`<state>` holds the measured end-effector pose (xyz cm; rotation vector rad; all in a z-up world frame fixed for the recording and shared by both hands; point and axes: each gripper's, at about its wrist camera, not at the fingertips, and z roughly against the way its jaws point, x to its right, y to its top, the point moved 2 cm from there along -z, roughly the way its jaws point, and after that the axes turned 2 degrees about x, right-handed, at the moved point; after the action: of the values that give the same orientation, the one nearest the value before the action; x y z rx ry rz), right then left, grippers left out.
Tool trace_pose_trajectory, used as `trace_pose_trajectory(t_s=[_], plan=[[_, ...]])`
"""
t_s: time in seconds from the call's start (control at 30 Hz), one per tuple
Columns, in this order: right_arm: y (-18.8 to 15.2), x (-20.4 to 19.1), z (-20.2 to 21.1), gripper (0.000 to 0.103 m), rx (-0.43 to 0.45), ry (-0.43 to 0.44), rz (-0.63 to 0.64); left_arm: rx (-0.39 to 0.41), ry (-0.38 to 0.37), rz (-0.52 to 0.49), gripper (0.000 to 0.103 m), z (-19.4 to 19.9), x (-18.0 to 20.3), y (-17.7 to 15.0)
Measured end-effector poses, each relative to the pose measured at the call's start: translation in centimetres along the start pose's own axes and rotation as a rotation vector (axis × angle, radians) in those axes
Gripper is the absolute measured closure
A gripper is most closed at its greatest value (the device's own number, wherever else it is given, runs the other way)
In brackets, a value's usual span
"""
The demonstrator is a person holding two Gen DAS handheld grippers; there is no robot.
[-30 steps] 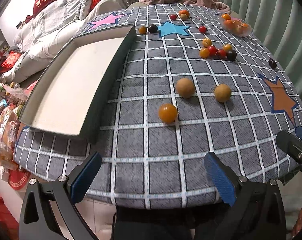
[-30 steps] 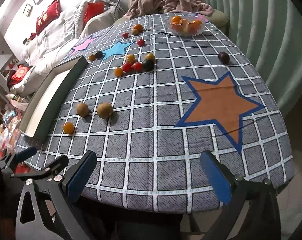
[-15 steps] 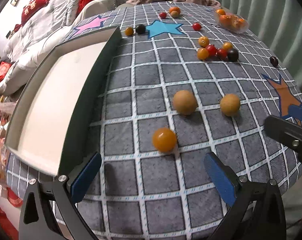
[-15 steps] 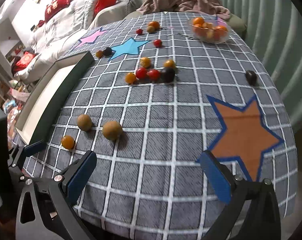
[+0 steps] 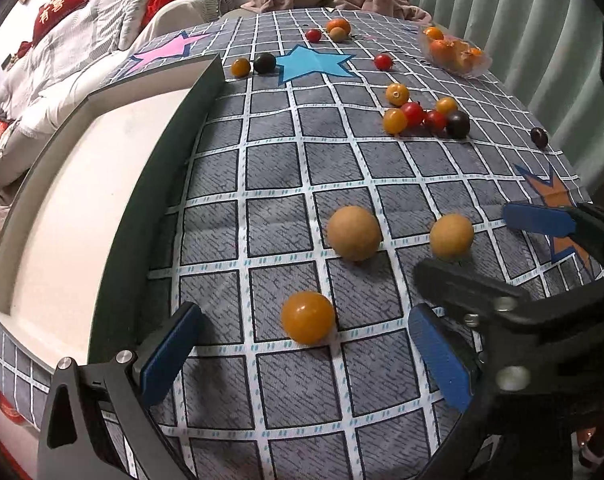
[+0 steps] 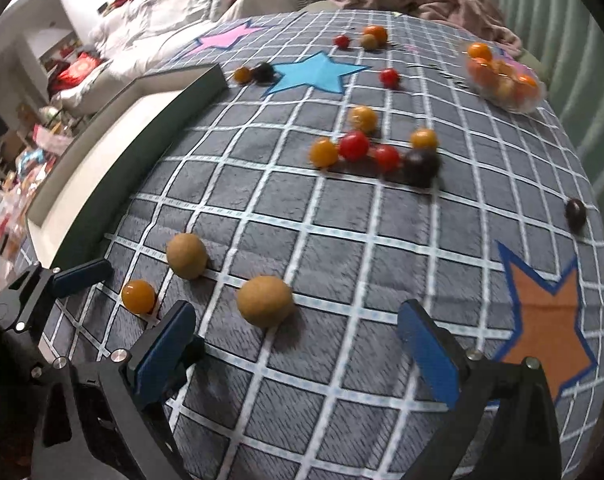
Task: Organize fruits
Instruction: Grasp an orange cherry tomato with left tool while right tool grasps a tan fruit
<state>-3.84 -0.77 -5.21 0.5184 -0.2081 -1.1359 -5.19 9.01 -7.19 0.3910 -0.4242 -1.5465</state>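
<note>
My left gripper (image 5: 302, 354) is open, low over the checked cloth, with an orange tomato (image 5: 307, 322) just ahead between its fingers. Two tan round fruits (image 5: 353, 233) (image 5: 451, 236) lie beyond it. My right gripper (image 6: 298, 344) is open, and the right tan fruit (image 6: 265, 301) sits just ahead between its fingers. The other tan fruit (image 6: 186, 255) and the orange tomato (image 6: 138, 296) lie to its left. The right gripper also shows at the right edge of the left wrist view (image 5: 481, 248). A white tray with a dark rim (image 5: 158, 184) lies empty at the left.
A cluster of red, yellow and dark small fruits (image 5: 425, 114) lies mid-table. More fruits (image 5: 258, 65) sit by the blue star. A clear bowl of orange fruits (image 5: 453, 50) stands at the far right. A lone dark fruit (image 5: 539, 137) lies near the right edge.
Both grippers have moved forward and down over the table toward the three near fruits. The right gripper has closed in beside the left one. Both stay open.
</note>
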Motion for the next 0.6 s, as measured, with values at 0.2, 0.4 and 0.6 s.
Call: trace_pose_trajectory(t_s=[0.2,0.4,0.6], plan=[[0.2,-1.5,0.2,0.061,0.005,-0.028,0.082,0.002,0.006,0.005,0.0,0.1,-0.1,0.0],[-0.3,-0.4,0.7,0.072,0.019,0.017,0.031,0.037,-0.006,-0.002,0.043,1.3,0.4,-0.2],[-0.9,0.5,1.8,0.072,0.036,0.052,-0.017,0.04,-0.03,0.033,0.08,1.8,-0.2,-0.3]])
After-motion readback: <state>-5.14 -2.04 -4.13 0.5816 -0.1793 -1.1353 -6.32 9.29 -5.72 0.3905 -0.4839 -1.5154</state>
